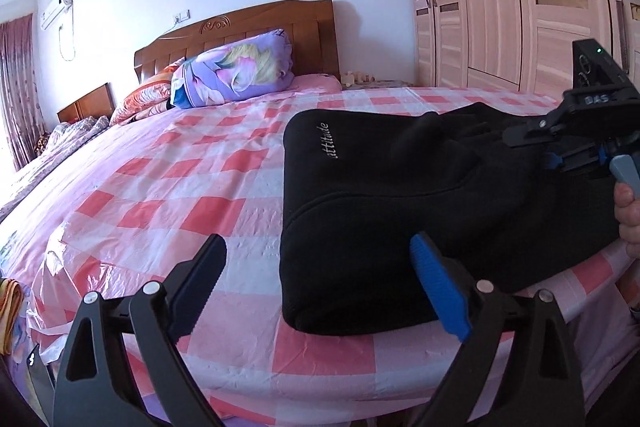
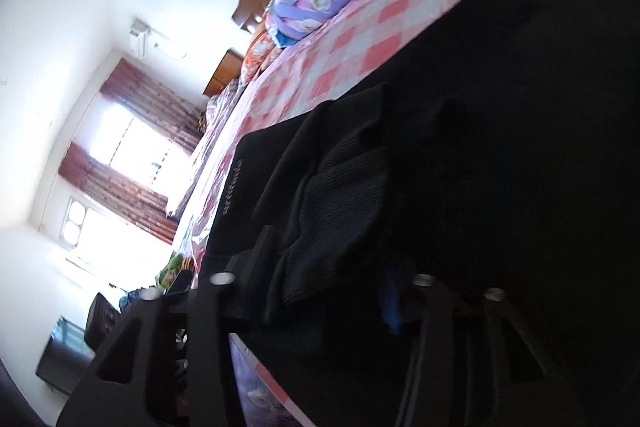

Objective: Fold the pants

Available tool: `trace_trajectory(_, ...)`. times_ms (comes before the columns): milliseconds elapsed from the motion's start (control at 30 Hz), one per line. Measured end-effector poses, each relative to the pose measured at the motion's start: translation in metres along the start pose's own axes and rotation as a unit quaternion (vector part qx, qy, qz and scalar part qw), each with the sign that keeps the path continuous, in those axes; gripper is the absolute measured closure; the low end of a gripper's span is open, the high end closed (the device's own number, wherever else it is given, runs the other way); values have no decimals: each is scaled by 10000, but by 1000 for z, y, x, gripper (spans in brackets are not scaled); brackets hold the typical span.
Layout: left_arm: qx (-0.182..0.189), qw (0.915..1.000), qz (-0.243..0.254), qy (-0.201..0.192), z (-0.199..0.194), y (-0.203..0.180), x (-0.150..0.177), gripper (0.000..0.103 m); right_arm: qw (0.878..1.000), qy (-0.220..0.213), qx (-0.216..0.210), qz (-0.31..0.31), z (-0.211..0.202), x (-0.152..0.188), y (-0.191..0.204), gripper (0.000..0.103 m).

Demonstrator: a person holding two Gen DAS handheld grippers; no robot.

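Left wrist view showed the black pants (image 1: 400,195) lying on the checkered bed (image 1: 180,187), already doubled into a thick stack. Left gripper (image 1: 316,267) stood spread and empty at the stack's near edge; right gripper (image 2: 320,263) straddled the ribbed cuffs (image 2: 336,195), its grip impossible to tell. By my judgement, a final fold remained.

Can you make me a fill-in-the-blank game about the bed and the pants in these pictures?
1. The pants lying on the bed are the color ____.
2. The sheet under them has pink and white ____.
3. The left gripper has its fingers spread ____, with nothing between them.
4. The right gripper is pinching the ____.

Missing words: black; squares; open; pants
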State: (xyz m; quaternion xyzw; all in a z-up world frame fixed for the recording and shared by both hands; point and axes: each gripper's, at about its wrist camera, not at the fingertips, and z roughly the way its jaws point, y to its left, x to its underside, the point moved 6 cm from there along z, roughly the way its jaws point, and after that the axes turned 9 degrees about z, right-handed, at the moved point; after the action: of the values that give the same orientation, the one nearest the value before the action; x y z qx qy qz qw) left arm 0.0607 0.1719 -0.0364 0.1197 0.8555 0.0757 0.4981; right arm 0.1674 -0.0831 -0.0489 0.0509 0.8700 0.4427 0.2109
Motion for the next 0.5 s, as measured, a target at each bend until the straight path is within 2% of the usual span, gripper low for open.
trace_trajectory(33, -29, 10000, 9, -31, -1, 1, -1, 9, 9999, -45, -74, -55, -3, 0, 3, 89)
trace_trajectory(100, -164, 9998, 17, -89, -3, 3, -2, 9, 9991, -149, -246, -315, -14, 5, 21, 90)
trace_trajectory(233, -361, 9990, -150, -235, -10, 14, -6, 9, 9947, -510, -171, -878, -49, 20, 44, 93)
trace_trajectory(300, -476, 9979, -229, -374, -19, 21, -10, 9, 9952, -612, -120, -759, -59, 23, 37, 94)
trace_trajectory(333, -511, 9974, -266, -425, -22, 25, -12, 8, 9951, -650, 36, -739, -60, 24, 29, 94)
trace_trajectory(367, -512, 9972, -323, -444, -23, 29, -12, 3, 9951, -644, 175, -724, -57, 21, 21, 94)
trace_trajectory(500, -476, 9976, -477, -161, -9, 34, -6, 2, 9973, -387, 521, -358, -30, 22, -19, 94)
